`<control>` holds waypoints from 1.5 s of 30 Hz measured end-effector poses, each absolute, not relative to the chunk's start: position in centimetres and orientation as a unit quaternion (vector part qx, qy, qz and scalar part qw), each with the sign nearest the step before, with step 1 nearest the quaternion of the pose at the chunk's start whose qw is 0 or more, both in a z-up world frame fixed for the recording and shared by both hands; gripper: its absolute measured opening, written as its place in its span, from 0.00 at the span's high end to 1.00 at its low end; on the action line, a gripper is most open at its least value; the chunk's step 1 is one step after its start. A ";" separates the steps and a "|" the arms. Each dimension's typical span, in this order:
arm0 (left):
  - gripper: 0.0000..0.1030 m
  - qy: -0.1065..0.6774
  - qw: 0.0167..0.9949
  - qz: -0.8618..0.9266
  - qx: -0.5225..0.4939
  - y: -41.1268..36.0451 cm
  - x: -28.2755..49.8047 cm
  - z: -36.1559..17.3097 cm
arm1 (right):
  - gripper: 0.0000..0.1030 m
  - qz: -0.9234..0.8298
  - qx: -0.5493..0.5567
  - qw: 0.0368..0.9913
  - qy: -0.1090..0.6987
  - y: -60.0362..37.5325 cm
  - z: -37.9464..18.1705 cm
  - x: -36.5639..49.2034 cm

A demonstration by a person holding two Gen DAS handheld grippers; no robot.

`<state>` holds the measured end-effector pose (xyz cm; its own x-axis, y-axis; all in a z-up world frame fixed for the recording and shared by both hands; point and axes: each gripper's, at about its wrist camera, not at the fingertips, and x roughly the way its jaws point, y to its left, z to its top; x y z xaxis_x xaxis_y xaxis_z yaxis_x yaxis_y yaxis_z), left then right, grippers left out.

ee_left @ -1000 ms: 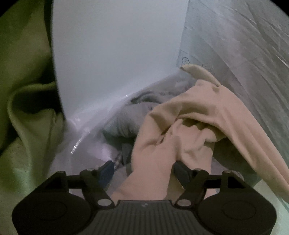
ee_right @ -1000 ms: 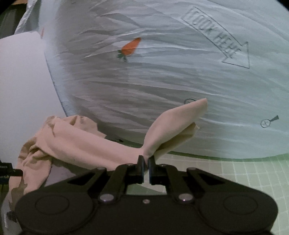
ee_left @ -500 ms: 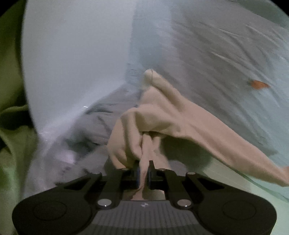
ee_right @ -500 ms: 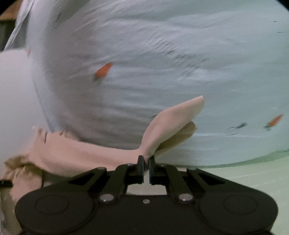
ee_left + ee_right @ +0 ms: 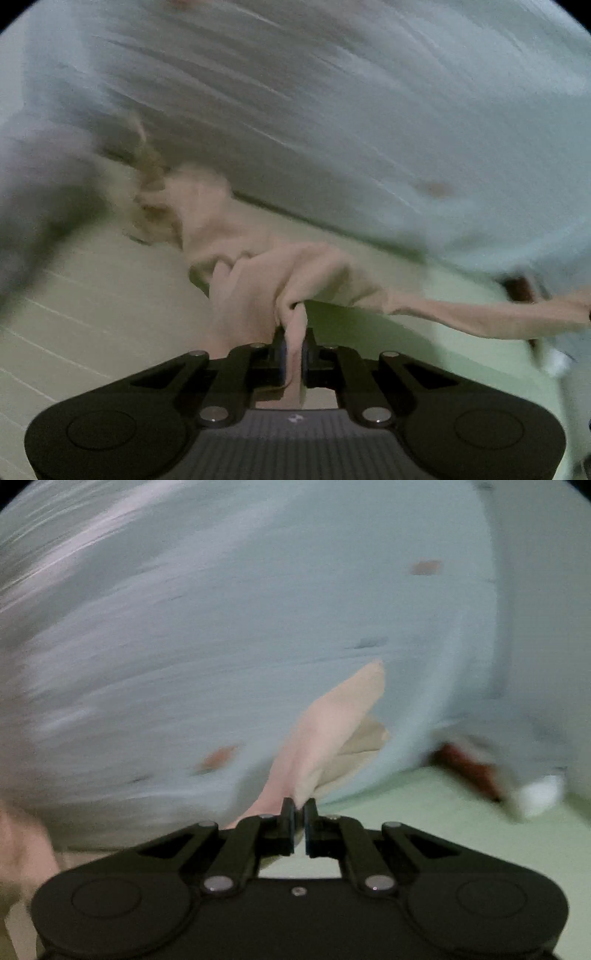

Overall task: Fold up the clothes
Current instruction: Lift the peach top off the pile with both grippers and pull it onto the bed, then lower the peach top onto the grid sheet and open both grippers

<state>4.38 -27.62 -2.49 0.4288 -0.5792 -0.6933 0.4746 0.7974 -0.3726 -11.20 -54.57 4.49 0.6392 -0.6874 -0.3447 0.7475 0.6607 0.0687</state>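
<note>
Left tool (image 5: 293, 349) is pinching a bunched fold of the beige garment (image 5: 255, 258); its jaws have just been closing, and cloth is sitting between the pads. From that pinch the garment is running two ways: a crumpled mass trailing up and to the left over the green gridded worktop (image 5: 92, 295), and a long taut band stretching off to the right edge of the left view, toward the other hand. That band is the long axis, lying roughly level between the two tools (the frame is heavily blurred, so finer folds are unreadable).

Right tool (image 5: 299, 814) is clamping a corner of the same garment, jaws narrow with cloth between them, and a pointed flap (image 5: 340, 723) is standing up past the tips. The rest is trailing away left, back toward the left tool.

Both tools are tilting downward over the worktop, the left more steeply. Behind, a pale printed sheet (image 5: 258, 609) is filling the background. Judgement: the garment is hanging spanned between the hands, neither nearer, ready for laying flat.
</note>
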 end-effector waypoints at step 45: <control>0.44 0.503 0.784 -0.360 -0.053 -40.9 1.1 -6.6 | 0.93 -0.037 0.235 0.890 0.389 -54.5 -9.5 -9.4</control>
